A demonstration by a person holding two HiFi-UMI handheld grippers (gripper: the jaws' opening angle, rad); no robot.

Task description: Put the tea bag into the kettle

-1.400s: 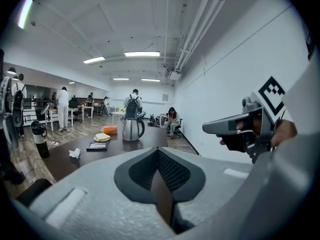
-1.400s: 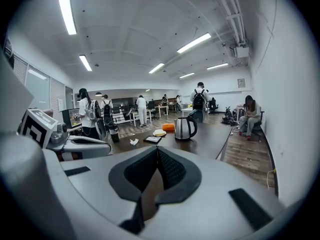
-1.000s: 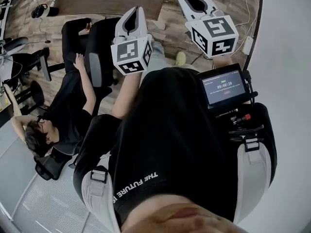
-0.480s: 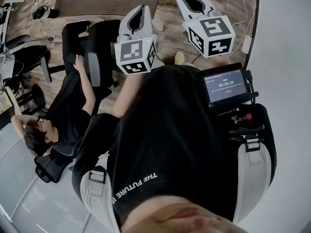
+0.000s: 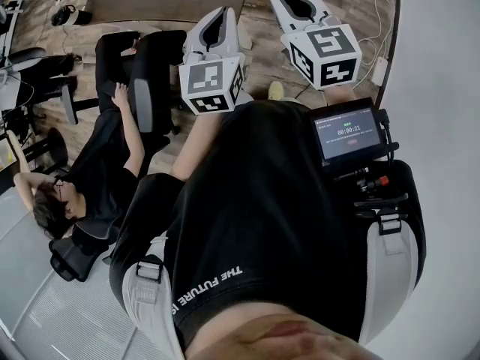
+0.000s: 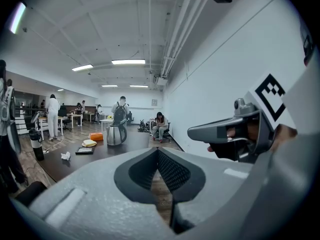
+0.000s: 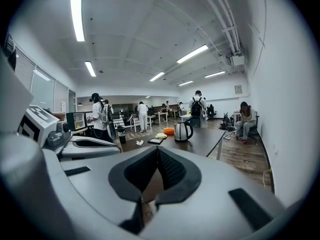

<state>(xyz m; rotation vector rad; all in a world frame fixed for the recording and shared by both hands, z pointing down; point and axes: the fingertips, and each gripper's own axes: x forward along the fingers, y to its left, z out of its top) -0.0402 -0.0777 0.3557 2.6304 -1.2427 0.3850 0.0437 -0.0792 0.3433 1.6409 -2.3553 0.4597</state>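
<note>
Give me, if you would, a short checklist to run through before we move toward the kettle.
1. Left gripper jaws together, nothing held: ok.
2. Right gripper jaws together, nothing held: ok.
3. Kettle in sight, upright on the dark table: ok.
4. Kettle within reach: not ok, it stands far ahead.
5. Tea bag located: cannot tell, the table items are too small from here.
6. Kettle lid open: cannot tell.

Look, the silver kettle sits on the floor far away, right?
No. The silver kettle sits on the dark table instead, far away; the right gripper view shows it.
</note>
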